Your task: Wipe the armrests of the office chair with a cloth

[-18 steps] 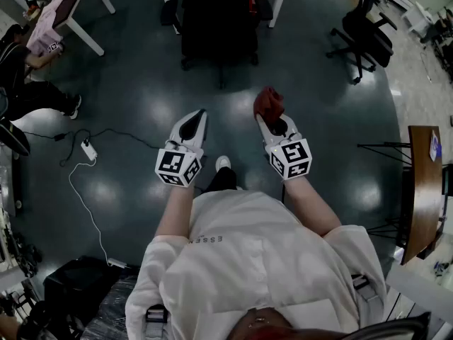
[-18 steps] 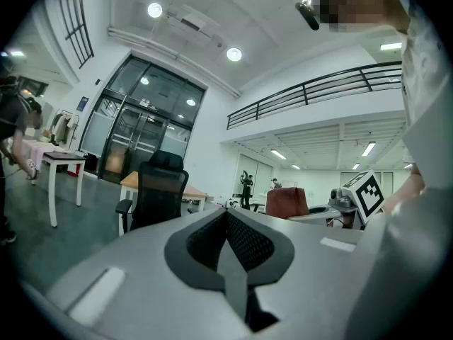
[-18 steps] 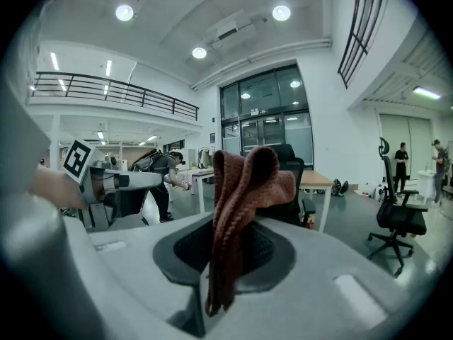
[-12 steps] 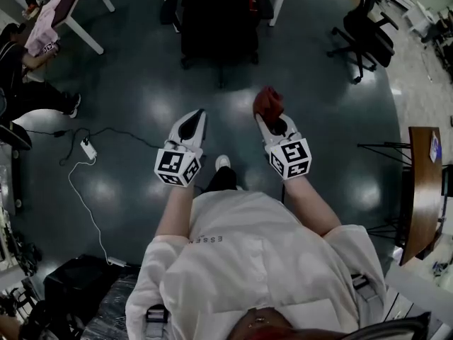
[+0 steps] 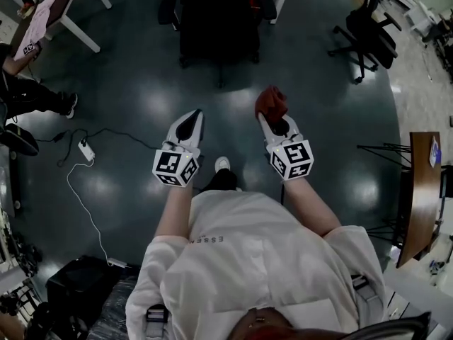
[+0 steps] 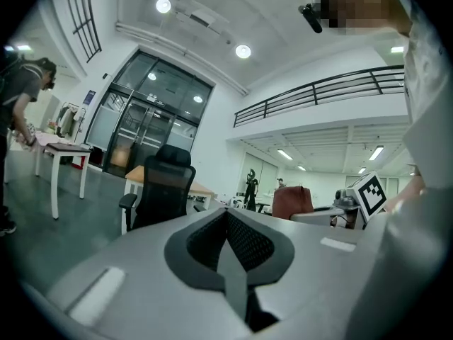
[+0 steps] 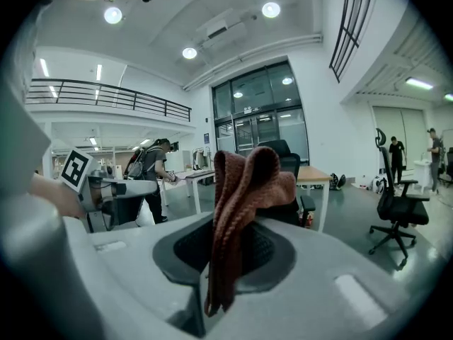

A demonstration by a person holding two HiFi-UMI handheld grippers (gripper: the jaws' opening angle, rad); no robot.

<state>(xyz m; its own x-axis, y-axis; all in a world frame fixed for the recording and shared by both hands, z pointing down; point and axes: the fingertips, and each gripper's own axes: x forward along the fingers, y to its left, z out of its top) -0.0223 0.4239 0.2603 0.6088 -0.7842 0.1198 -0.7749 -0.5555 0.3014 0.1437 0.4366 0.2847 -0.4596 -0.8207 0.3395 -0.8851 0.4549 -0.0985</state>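
Rust-red cloth [image 7: 244,183] is bunching up out of the right gripper [image 5: 276,122], whose jaws are pinching it by a fold, on the person's side of the office chair [image 5: 216,20] and well apart from it. The left gripper [image 5: 192,119] is hanging just beside it, equally short of the chair, its jaws pressing together on nothing. Farther on, the chair is standing with one armrest [image 5: 168,10] jutting from its left side and the other [image 5: 263,7] from its right.

As I judge it, the approach is being made and no wiping is happening yet. Doing this well is calling for:
- closing on the chair until an armrest is lying under the cloth;
- laying the loose bunch, not the jaw tips, flat on the pad;
- drawing it along the pad's length with even pressure.

Since the chair is likely rolling or swivelling under a push, steadying it with the empty left gripper is looking wise.
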